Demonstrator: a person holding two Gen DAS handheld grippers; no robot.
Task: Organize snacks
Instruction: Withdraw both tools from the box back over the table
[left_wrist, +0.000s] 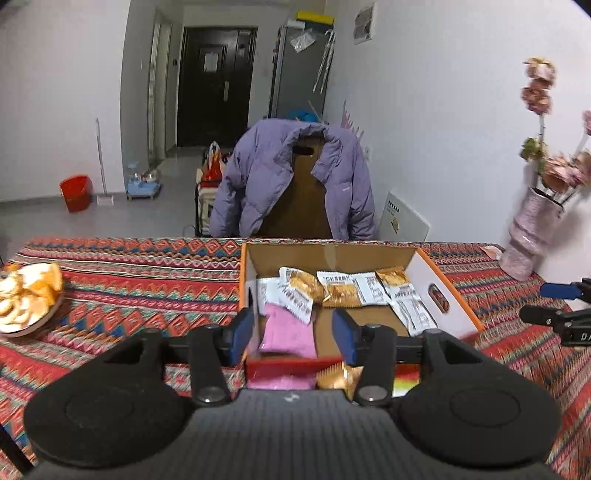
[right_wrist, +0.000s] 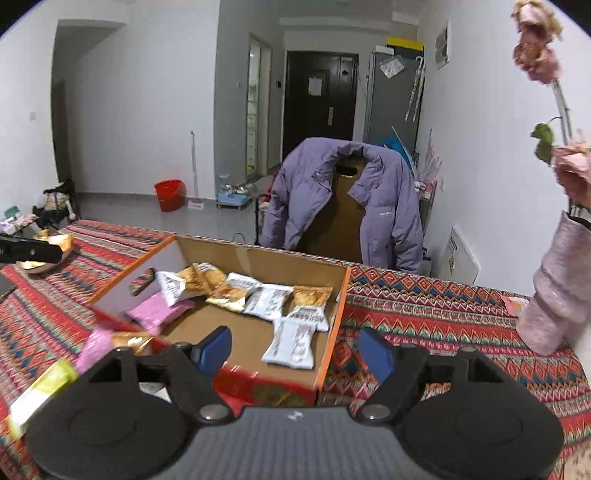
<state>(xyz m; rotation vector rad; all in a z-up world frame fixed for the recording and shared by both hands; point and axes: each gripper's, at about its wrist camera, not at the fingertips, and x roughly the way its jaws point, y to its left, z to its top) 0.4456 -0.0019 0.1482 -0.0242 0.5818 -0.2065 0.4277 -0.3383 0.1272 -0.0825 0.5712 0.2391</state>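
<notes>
An open cardboard box (left_wrist: 332, 254) sits on the desk (left_wrist: 147, 280), which is covered in a red patterned cloth, in the centre of both views. Inside it, white and gold snack packets (right_wrist: 266, 299) lie scattered toward the far wall, and a pink packet (left_wrist: 286, 332) rests near the box's left side, at the centre of the left wrist view. Just outside the near red wall of the box, low in the frame, another pink packet (left_wrist: 277, 382) and a gold packet (left_wrist: 338, 376) lie on the desk.

The left tool (left_wrist: 293, 338) hovers over the near edge of the box with its blue pads spread apart; the pink packet shows between them in the view, but the pads do not press on it. The right tool (right_wrist: 295, 350) hangs over the box's near right corner, its jaws spread wider and holding nothing.

At the lower left of the right wrist view a yellow-green packet (right_wrist: 40, 391) lies blurred on the desk. A plate of peels (left_wrist: 27, 299) sits at the left edge of the left wrist view, and a pink vase (left_wrist: 528, 236) of flowers stands at the right. Beyond the desk, a purple jacket (right_wrist: 343, 199) hangs over a chair.
</notes>
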